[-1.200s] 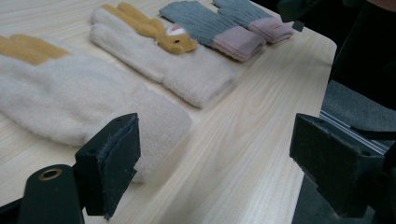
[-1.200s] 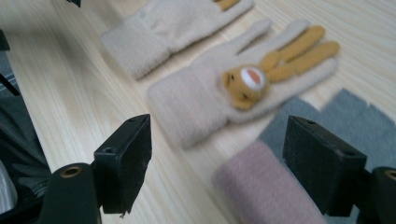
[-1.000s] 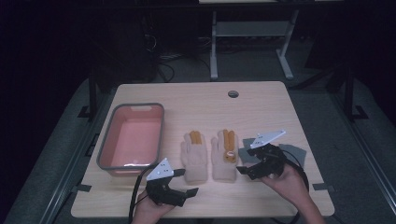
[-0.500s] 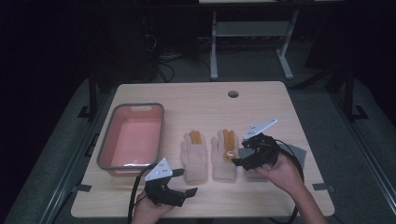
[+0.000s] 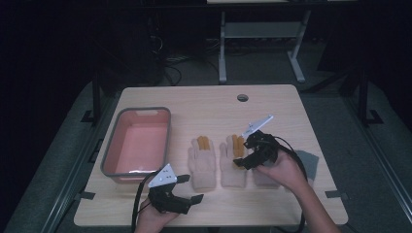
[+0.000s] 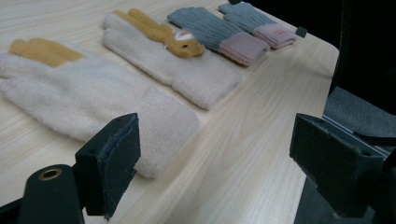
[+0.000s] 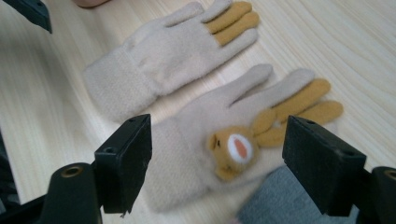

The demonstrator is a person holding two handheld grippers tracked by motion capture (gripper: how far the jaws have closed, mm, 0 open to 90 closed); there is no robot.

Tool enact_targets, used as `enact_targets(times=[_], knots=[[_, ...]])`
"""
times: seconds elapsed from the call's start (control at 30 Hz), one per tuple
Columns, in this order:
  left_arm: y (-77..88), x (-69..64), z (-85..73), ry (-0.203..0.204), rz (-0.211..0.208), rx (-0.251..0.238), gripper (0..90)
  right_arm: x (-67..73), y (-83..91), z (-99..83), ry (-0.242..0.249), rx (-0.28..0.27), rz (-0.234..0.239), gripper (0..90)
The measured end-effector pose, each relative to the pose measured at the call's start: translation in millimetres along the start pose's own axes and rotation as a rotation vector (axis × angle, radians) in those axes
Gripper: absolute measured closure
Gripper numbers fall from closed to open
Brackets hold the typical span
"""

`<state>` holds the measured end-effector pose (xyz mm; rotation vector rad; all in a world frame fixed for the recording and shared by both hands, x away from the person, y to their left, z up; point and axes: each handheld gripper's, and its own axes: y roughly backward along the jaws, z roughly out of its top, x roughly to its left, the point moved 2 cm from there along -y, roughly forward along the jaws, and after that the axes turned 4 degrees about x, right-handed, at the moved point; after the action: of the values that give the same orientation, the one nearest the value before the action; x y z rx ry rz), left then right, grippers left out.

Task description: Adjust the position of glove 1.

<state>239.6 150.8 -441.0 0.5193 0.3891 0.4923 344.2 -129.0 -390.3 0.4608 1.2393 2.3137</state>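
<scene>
Right gripper (image 5: 241, 162), jaws spread, hovers over the bear-faced cream glove (image 7: 219, 140), apparently approaching to grasp; next it must descend and close, while the left gripper (image 5: 187, 189) waits spread at the near edge.

The table (image 5: 291, 104) is bare along its far edge and far right corner. The tub (image 5: 136, 141) blocks the left side. Two cream gloves (image 5: 203, 162) lie mid-table toward the near edge, grey gloves (image 6: 210, 30) just beside them rightward. Bare wood lies between the tub and the gloves, and along the near edge.
</scene>
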Motion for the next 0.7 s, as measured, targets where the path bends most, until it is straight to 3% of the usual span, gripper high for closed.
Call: enact_targets(times=[0.27, 0.7], knots=[[-0.4, 0.3, -0.2, -0.001, 0.000, 0.003, 16.2, -7.5, -21.0, 8.6, 0.015, 0.056, -0.002, 24.8], [0.3, 0.7, -0.4, -0.005, 0.001, 0.006, 16.3, -15.4, -62.4, 4.7, 0.013, 0.207, 0.018, 31.2]])
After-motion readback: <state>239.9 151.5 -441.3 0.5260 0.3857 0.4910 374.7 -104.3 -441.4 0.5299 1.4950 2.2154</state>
